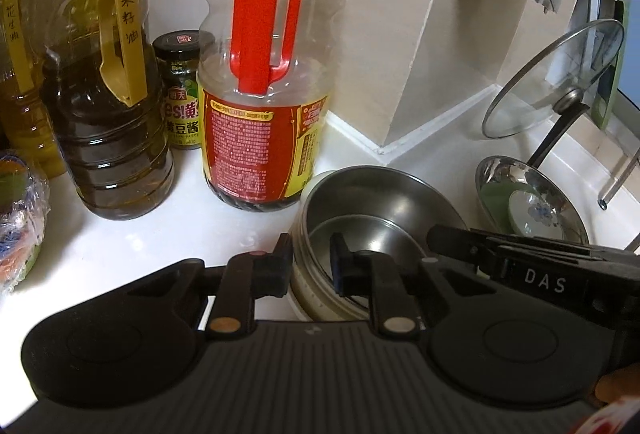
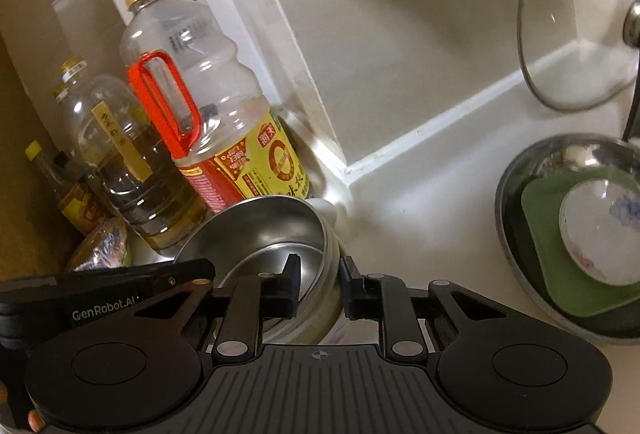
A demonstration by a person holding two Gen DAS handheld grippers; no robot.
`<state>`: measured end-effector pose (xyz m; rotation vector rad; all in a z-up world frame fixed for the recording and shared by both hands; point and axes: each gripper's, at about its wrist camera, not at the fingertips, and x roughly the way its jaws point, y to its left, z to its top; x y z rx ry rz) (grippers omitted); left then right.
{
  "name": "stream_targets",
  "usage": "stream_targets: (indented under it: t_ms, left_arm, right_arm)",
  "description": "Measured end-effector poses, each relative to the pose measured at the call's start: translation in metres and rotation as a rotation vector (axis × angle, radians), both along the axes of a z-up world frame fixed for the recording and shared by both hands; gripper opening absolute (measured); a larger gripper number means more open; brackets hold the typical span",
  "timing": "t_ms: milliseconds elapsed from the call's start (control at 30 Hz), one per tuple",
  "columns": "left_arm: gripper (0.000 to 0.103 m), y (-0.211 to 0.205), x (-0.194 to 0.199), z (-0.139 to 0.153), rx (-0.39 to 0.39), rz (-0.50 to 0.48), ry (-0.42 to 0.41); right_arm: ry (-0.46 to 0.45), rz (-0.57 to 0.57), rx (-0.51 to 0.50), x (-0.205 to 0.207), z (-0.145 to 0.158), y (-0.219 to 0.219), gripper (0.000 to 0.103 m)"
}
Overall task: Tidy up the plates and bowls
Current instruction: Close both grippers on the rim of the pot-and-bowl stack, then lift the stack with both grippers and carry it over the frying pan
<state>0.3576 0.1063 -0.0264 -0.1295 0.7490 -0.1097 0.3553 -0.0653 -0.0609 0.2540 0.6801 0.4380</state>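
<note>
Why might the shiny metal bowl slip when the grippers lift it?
The metal bowl looks smooth and glossy, so its thin rim could slide between the pads. It sits nested in a cream bowl, so that one may drag along. It seems stiff and probably light.

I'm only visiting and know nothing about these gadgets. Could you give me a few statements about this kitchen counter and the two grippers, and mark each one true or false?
1. Both grippers are at the rim of the same steel bowl. True: the left gripper and the right gripper each have one finger inside it and one outside.
2. The bottle with the red handle is full to the top. False: it is nearly empty, with dark liquid only at the bottom.
3. A glass lid stands tilted at the back right. True.
4. The steel bowl holds soup. False: it looks empty.
5. A small flowered dish lies in a metal pan. True.
</note>
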Motion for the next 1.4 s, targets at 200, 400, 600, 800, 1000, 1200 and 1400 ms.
stream_targets:
  t_ms: [200,400,600,800,1000,1200,1400]
  left_arm:
    - [0.017,0.002,-0.003,-0.003,-0.001,-0.012,-0.014]
    - [0.017,0.003,-0.005,-0.004,-0.008,-0.015,-0.029]
    - [0.016,-0.001,-0.009,-0.004,0.026,-0.023,-0.046]
    - [0.015,0.001,-0.006,-0.005,0.019,-0.025,-0.036]
    - [0.02,0.006,0.001,-0.006,-0.02,0.0,0.009]
    - [0.027,0.01,0.011,-0.01,-0.035,0.018,0.059]
    - [0.027,0.009,0.019,-0.014,-0.032,0.019,0.091]
  right_arm:
    - [-0.055,0.015,-0.019,-0.007,-0.001,0.002,0.021]
    - [-0.09,0.021,-0.027,-0.012,-0.003,0.002,0.021]
    - [-0.115,0.023,-0.057,-0.018,-0.007,0.004,0.021]
    - [-0.091,0.021,-0.044,-0.015,-0.005,0.005,0.021]
    - [0.012,-0.008,0.02,-0.003,-0.001,-0.001,0.024]
    - [0.064,-0.041,0.012,0.005,0.001,-0.001,0.047]
    - [0.15,-0.071,-0.009,0.016,-0.006,0.008,0.047]
